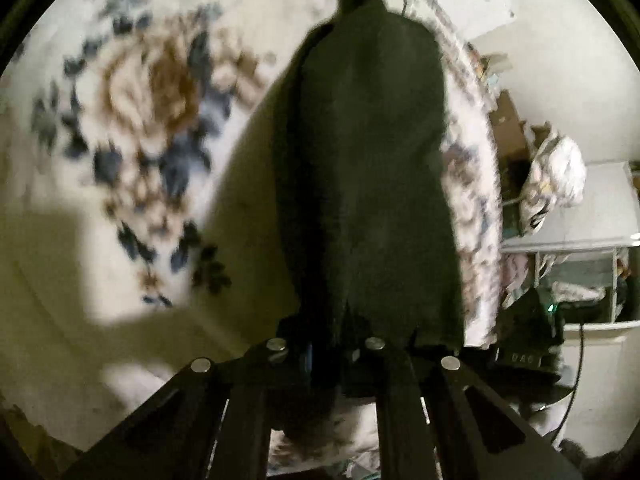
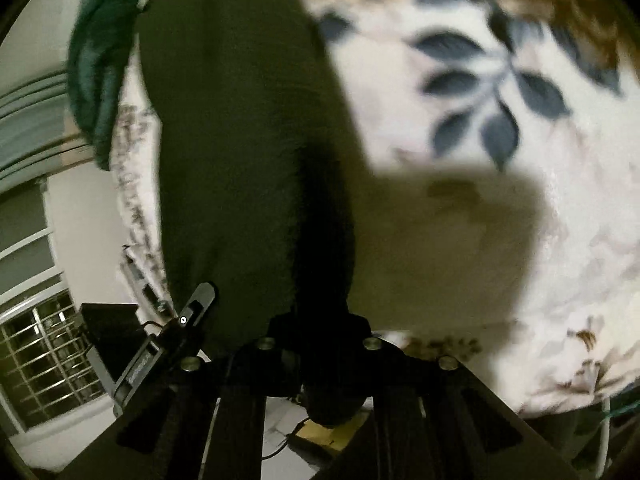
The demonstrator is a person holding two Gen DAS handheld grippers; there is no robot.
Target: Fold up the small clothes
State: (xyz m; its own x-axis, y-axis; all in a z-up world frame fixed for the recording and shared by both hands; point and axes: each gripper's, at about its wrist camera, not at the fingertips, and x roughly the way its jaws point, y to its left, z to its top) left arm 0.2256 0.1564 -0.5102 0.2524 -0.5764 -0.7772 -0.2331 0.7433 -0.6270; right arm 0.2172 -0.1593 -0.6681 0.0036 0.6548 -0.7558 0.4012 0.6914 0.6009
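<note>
a floral blanket spreads over the bed and fills most of both views, cream with blue leaves and brown blooms. above it hangs the dark green garment, lifted off the bed and stretched long, its far end trailing away from the left wrist camera. in the right wrist view the same cloth drops in a broad dark panel past a second teal garment lying at the bed's edge. the left gripper has its jaws closed on the near hem, cloth bunched between them. the right gripper appears to pinch another part of the hem, though blur and shadow make that grip less certain.

the step in hand looks like the lift and shake-out before any fold: the piece is held by one edge, not yet laid down. the next move likely calls for lowering it flat onto the blanket, both hands apart and level, so it lands without creases.
</note>
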